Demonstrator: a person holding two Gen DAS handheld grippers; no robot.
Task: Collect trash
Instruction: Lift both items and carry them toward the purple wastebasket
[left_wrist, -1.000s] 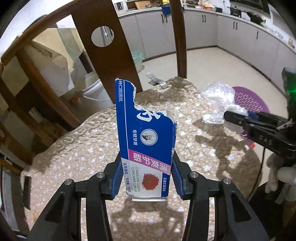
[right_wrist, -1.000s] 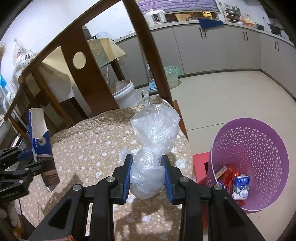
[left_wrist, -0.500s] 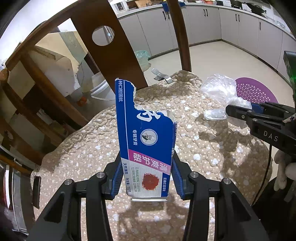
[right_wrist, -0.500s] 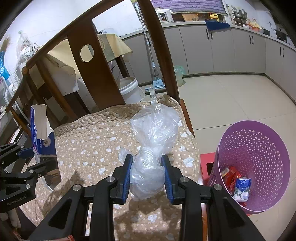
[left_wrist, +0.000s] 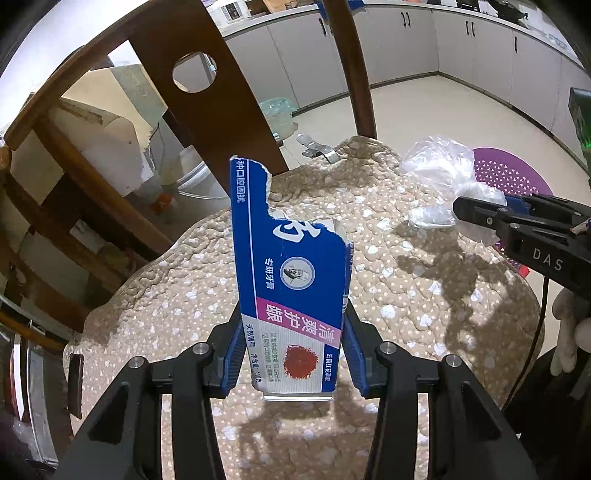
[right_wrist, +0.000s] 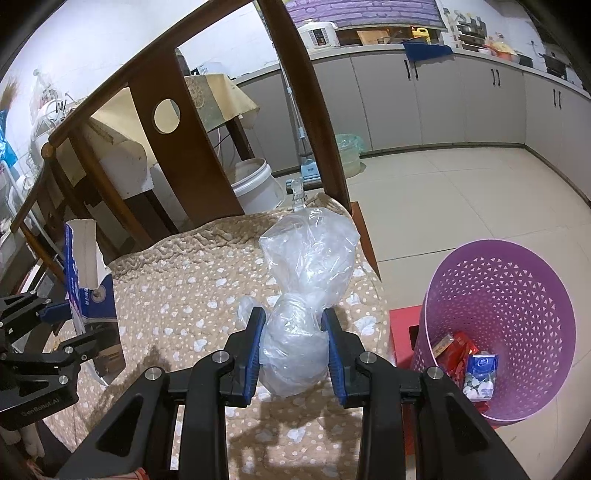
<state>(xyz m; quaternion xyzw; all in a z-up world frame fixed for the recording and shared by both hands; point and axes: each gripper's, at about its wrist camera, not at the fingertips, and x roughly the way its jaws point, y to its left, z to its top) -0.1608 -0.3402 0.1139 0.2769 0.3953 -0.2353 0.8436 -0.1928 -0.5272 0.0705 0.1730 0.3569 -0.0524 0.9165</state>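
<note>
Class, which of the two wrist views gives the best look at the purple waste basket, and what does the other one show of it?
The right wrist view: the purple waste basket shows whole on the floor beside the chair, its mouth open and wrappers visible inside. The left wrist view shows only part of its latticed side, behind the plastic bag and the right gripper.

Bright overhead light is casting sharp shadows beneath each hand-held gripper; fisheye edges are bending and darkening.

One box (left_wrist: 291, 280), one bag (right_wrist: 306, 295) (one bin (right_wrist: 517, 295))
</note>
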